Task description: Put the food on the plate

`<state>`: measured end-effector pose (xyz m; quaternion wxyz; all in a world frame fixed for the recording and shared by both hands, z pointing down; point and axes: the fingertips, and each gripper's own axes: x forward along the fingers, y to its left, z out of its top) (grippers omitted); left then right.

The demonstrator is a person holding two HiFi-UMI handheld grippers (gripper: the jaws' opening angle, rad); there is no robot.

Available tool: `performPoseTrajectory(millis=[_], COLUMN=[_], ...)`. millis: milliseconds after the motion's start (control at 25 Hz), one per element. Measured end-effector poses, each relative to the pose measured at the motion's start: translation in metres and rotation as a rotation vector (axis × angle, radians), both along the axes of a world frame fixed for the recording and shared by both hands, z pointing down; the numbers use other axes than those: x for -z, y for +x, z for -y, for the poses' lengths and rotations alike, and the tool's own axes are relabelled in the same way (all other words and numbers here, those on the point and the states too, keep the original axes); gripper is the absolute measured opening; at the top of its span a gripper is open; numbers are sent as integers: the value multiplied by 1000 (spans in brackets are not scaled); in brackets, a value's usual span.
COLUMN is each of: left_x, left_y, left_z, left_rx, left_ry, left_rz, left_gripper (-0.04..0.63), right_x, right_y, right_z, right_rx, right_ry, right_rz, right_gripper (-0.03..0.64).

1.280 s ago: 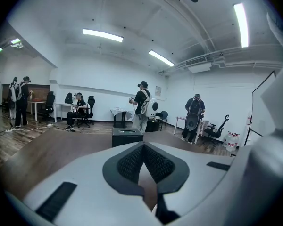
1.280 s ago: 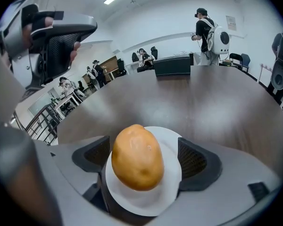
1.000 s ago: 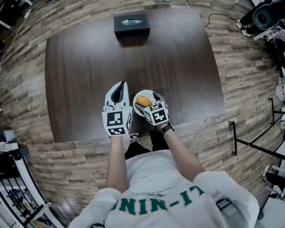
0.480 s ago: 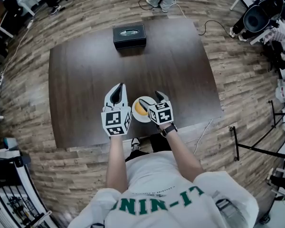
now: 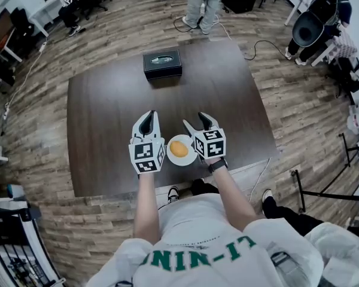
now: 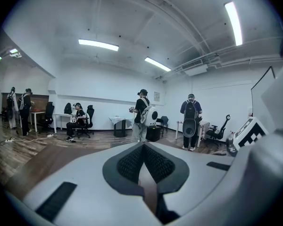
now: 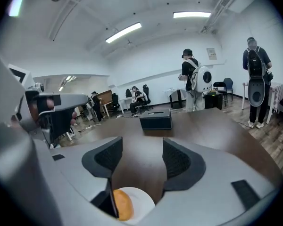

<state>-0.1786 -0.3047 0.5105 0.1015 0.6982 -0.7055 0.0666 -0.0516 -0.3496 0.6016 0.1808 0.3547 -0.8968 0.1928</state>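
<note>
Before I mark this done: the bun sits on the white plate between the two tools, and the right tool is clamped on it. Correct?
Not quite. The bun does sit on the white plate, but the right tool is not clamped on it. The right gripper view shows its jaws apart, closing with nothing between them, and the bun lying free below.
</note>
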Motion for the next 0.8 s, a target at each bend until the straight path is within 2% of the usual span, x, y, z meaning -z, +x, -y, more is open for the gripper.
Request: performPoseTrajectory(millis=[240, 440, 800], left_x=[17, 35, 64], left_y=[1, 4, 7], left_z=[5, 11, 14], left_rx=[-1, -9, -10], left_ry=[17, 43, 95], left_rz=[19, 37, 47], left_gripper=[11, 11, 12], right_x=[52, 93, 152], right_y=[5, 7, 14], right_z=[11, 18, 20], right_rx=[-20, -25, -49], right_ry=[84, 197, 315], right_rz=[70, 76, 143], right_gripper=[217, 151, 99])
